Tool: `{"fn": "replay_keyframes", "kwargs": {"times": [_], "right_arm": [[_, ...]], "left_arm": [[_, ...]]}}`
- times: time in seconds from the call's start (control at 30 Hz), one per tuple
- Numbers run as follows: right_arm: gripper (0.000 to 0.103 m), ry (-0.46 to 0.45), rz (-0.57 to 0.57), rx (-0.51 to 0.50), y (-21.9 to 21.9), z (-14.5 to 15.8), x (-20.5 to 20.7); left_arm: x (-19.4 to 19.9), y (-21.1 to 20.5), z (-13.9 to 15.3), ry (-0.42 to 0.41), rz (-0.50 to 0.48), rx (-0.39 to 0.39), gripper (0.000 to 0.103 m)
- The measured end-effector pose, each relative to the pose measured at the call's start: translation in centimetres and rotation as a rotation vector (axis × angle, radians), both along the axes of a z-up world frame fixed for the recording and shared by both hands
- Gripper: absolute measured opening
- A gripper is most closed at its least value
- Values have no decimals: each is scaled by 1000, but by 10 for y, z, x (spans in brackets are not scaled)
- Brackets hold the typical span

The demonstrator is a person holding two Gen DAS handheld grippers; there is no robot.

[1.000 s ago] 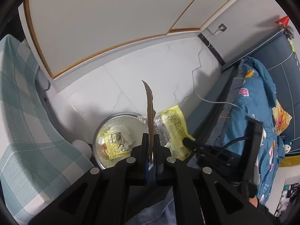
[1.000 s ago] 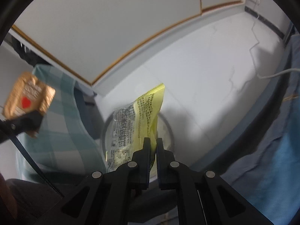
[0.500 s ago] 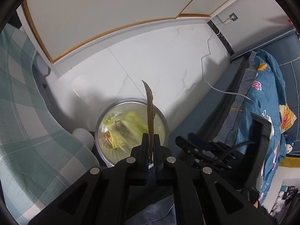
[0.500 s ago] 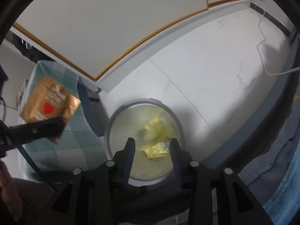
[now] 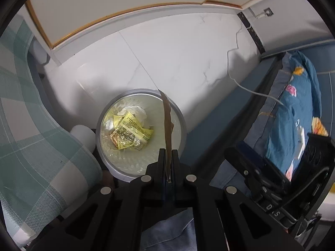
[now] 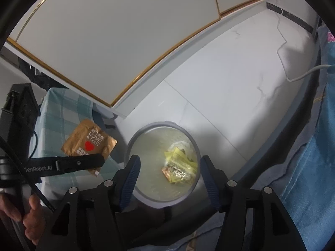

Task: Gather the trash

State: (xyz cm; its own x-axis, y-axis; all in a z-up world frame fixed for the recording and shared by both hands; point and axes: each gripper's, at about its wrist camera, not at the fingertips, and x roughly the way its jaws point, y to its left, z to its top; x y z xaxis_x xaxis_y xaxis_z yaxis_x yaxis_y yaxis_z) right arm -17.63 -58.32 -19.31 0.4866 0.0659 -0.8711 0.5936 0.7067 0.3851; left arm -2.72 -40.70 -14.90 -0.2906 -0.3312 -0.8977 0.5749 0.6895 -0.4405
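Since a second ago our right gripper [image 6: 168, 167] has dropped the yellow packet [image 5: 134, 132] into the bin [image 5: 182, 121], jaws spread; left gripper [image 5: 168, 159] pinches the brown wrapper [image 5: 168, 123], undropped.

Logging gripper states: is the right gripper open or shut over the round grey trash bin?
Open: the right gripper has its jaws spread wide and empty above the round grey trash bin.
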Motion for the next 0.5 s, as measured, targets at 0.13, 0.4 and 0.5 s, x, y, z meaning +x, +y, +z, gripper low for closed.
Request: {"fn": "replay_keyframes", "kwargs": {"times": [0.13,0.4,0.5], "right_arm": [[59,-5,-5,4,0,1,0],[61,-10,-5,8,-3,3,-2],[63,-10,5,3,-1,5,-2]], "left_arm": [[3,1,-5,45,23,4,0],[3,3,-6,31,34,34,9],[3,5,-1,-5,49,25,46]]}}
